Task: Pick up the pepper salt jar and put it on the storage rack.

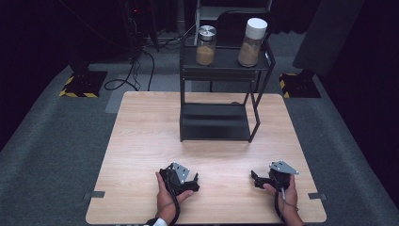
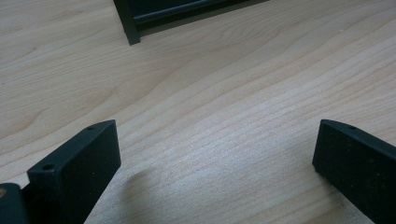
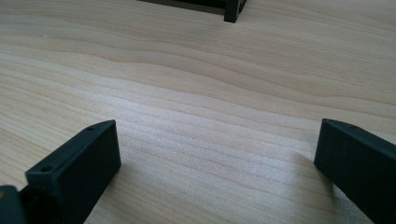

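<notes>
Both grippers rest low on the table (image 1: 141, 141), jaws spread wide and holding nothing: left gripper (image 1: 194, 178), right gripper (image 1: 254, 177). The black rack (image 1: 214, 122) stands beyond them, two jars (image 1: 205, 45) on its top shelf

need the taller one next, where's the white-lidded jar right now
In the high view the white-lidded jar stands upright at the right of the black shelf's top tier, beside the metal-lidded jar, far from both grippers.

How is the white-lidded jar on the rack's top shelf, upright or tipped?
Upright: the white-lidded jar stands on its base, lid on top.
</notes>
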Demonstrator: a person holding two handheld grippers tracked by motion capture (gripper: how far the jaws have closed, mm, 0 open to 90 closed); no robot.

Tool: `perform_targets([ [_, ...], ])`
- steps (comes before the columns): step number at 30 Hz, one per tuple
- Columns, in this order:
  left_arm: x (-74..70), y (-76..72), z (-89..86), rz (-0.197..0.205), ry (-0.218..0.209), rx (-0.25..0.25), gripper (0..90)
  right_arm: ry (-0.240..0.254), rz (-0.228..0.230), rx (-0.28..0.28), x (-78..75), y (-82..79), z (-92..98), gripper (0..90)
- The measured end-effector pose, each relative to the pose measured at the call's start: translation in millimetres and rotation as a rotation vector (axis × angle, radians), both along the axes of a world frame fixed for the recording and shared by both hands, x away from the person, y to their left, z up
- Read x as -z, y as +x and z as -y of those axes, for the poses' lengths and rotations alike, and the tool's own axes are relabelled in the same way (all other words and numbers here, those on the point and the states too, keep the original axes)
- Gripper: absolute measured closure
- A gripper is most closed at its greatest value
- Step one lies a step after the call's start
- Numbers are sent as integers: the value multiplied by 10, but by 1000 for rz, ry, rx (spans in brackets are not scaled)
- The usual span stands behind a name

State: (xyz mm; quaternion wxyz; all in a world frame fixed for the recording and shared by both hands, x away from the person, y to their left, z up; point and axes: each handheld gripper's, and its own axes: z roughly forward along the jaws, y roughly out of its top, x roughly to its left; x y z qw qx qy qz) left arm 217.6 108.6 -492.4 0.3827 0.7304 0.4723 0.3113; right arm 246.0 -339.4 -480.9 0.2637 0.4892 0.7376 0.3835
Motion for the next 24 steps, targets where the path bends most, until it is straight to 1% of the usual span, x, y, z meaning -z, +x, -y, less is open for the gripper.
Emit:
perform_targets([
  [24, -3, 9, -11, -6, -8, 0, 7, 0, 1, 0, 2, -1, -1, 0],
])
